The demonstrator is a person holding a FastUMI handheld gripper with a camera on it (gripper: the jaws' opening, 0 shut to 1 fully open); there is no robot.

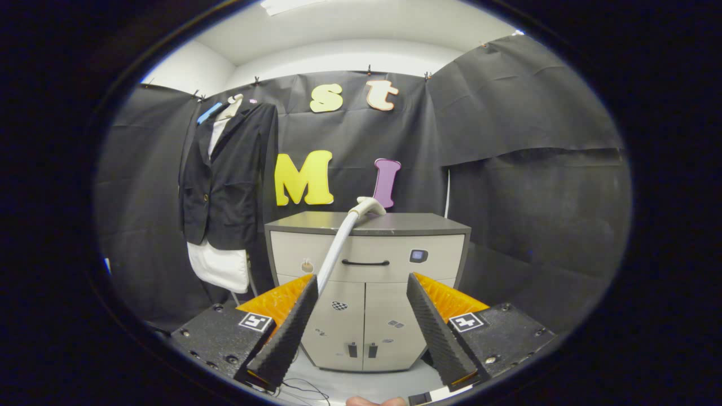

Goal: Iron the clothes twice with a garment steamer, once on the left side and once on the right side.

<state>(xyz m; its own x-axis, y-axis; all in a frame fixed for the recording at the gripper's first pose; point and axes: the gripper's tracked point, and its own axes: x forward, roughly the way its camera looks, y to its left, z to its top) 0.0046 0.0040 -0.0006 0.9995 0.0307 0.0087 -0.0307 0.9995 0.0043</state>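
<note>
A: Left first. What's hanging at ten o'clock?

B: Black blazer (pixel 228 175) over a white shirt (pixel 220 265), hung flat on the booth wall, probably so a steamer can run down each side.

A: Steamer?

B: Steamer head (pixel 369 206) rests on the cabinet top (pixel 366 224), twelve o'clock beyond the fingers, white hose (pixel 337 254) dropping behind the left finger. Likely parked for pickup.

A: Gripper (pixel 361 327)?

B: Jaws wide apart, holding nothing, aimed at the cabinet.

A: Room?

B: Grey cabinet with drawer and two doors, black cloth walls, pale floor, cables at six.
</note>
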